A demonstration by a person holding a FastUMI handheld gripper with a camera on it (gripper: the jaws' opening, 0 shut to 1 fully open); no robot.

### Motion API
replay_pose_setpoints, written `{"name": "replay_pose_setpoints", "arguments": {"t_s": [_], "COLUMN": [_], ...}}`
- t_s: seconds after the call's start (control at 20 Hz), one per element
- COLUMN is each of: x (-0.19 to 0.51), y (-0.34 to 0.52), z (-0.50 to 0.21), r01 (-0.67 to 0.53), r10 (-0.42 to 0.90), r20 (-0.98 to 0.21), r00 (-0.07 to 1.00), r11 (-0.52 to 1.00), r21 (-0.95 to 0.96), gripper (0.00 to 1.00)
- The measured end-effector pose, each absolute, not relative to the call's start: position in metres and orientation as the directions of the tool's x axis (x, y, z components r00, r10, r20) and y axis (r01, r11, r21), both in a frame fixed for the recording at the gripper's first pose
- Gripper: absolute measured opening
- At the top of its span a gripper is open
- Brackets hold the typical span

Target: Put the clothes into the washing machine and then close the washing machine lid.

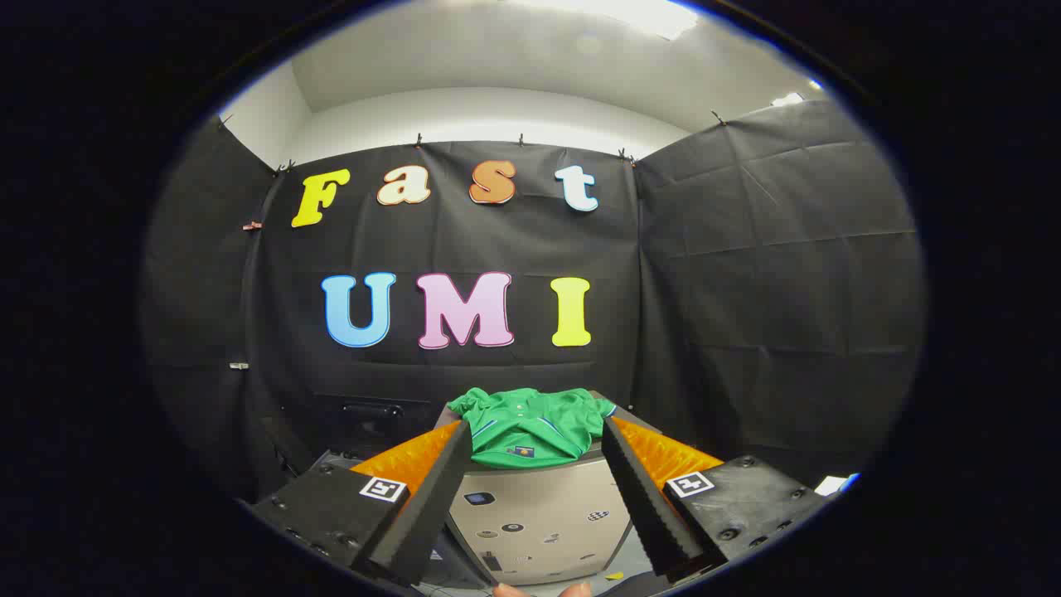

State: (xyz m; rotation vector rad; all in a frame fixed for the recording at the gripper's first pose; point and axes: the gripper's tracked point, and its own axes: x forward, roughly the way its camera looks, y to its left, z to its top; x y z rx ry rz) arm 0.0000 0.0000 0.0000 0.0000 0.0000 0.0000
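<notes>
I have the claw [537,431] wide open and empty; the green shirt [530,427] lies straight ahead atop the washing machine [539,514], draped crosswise

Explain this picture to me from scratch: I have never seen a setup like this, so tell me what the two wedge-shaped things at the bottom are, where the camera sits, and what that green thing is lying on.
The camera rides on a handheld gripper, a two-finger tool that a person carries; no robot arm is involved. It looks forward along the tool, so the two wedge shapes are the gripper's own fingers. They stand wide apart and hold nothing.

Beyond the fingers, seen through the gap between them, is a green shirt, crumpled, lying on top of a small beige washing machine. The machine's front panel, with a few small marks on it, faces the camera. Whether its lid is open or shut cannot be told, because the shirt covers the top.

Behind all this hangs the black cloth wall of the booth.
</notes>
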Motion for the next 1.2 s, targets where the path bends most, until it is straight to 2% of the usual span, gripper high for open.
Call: {"name": "replay_pose_setpoints", "arguments": {"t_s": [1.2], "x": [0.006], "y": [0.012], "z": [-0.007], "r01": [-0.02], "r10": [0.02], "r20": [-0.014], "r00": [1.0], "r11": [1.0], "r21": [-0.007], "gripper": [0.98]}}
